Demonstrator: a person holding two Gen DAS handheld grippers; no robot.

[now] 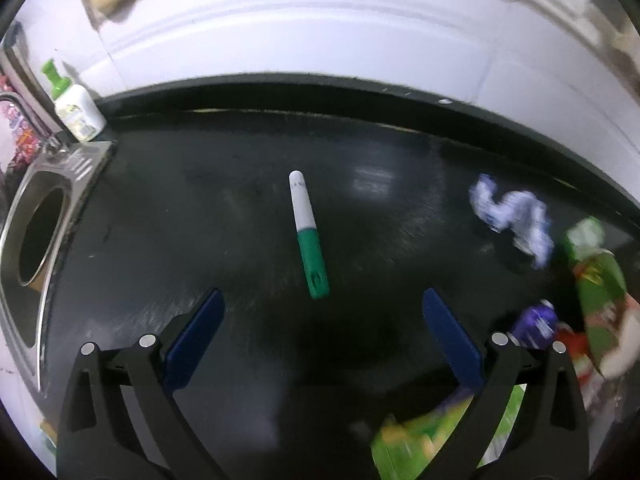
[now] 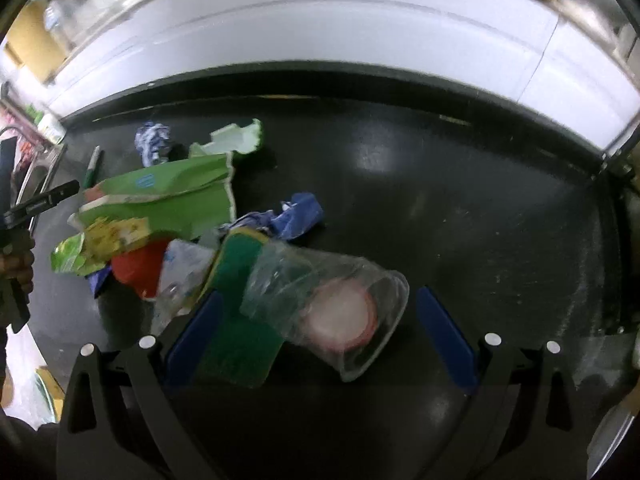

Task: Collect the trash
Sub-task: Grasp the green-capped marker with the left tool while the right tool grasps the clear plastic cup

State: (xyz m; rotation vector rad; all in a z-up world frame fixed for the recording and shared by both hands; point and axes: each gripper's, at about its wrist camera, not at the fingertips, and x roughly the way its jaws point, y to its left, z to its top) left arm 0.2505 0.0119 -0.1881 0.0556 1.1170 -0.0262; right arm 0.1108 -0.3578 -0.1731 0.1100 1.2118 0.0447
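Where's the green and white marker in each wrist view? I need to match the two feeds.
Left wrist: the marker lies mid-frame on the black counter, just ahead of the open left gripper.
Right wrist: marker at far left, small, behind the green carton.
Shared landmark: the crumpled blue and white wrapper.

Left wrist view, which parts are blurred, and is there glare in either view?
Left wrist view: green-and-white marker fairly sharp, crumpled blue-and-white wrapper and green packaging at right smeared. Both views: soft ceiling-light glare on the black countertop.
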